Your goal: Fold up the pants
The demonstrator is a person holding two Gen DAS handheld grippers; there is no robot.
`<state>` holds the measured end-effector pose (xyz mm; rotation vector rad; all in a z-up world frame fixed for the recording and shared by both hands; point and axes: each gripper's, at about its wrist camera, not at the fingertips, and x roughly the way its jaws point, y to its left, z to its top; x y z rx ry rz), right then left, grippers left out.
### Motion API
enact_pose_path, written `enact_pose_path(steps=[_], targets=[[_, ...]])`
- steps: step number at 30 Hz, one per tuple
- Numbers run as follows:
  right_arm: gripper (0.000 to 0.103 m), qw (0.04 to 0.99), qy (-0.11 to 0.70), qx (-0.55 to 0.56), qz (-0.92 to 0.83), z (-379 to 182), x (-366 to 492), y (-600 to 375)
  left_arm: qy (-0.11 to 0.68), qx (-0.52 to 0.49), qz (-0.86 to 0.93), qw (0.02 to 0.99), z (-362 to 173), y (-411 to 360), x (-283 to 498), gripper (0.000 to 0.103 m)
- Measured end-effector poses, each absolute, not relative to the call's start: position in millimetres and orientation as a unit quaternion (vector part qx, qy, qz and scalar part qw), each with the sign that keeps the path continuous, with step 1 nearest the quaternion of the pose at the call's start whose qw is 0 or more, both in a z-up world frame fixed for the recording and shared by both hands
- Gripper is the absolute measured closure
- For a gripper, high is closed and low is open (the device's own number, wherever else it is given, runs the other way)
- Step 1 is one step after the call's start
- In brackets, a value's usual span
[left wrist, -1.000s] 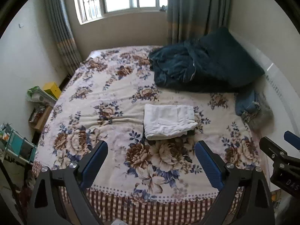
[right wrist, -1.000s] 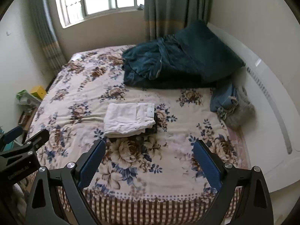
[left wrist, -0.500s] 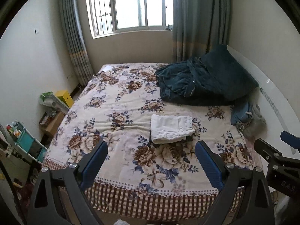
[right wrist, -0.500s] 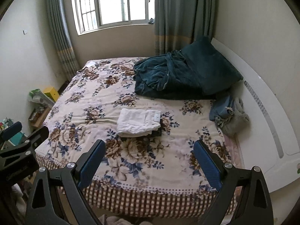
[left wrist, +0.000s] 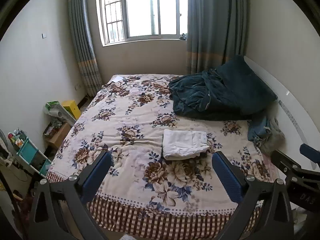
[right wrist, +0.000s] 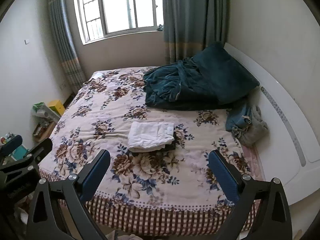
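White cotton pants (left wrist: pixel 185 144), folded compactly, are left stacked mid-bed toward the checked foot edge of the floral bedspread (left wrist: pixel 128 120), while left gripper (left wrist: pixel 160 172) and right gripper (right wrist: pixel 159 170) are held wide-jawed and empty off it.

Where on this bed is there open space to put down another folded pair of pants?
The left half of the bedspread, between the folded white pants and the curtain-side edge, is bare. So is the strip in front of the pants, toward the checked border. The right back is crowded: dark green blanket, pillow and a grey-blue cloth heap.
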<state>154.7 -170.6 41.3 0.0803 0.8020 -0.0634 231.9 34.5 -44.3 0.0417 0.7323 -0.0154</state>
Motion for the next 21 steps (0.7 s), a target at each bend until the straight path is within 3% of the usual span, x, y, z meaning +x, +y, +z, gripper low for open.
enact_pose_path(steps=[21], targets=[[0.002,0.905,0.416,0.034,-0.083,-36,257,-181,0.395,0.043,0.021,0.917,-104,26,316,0.000]])
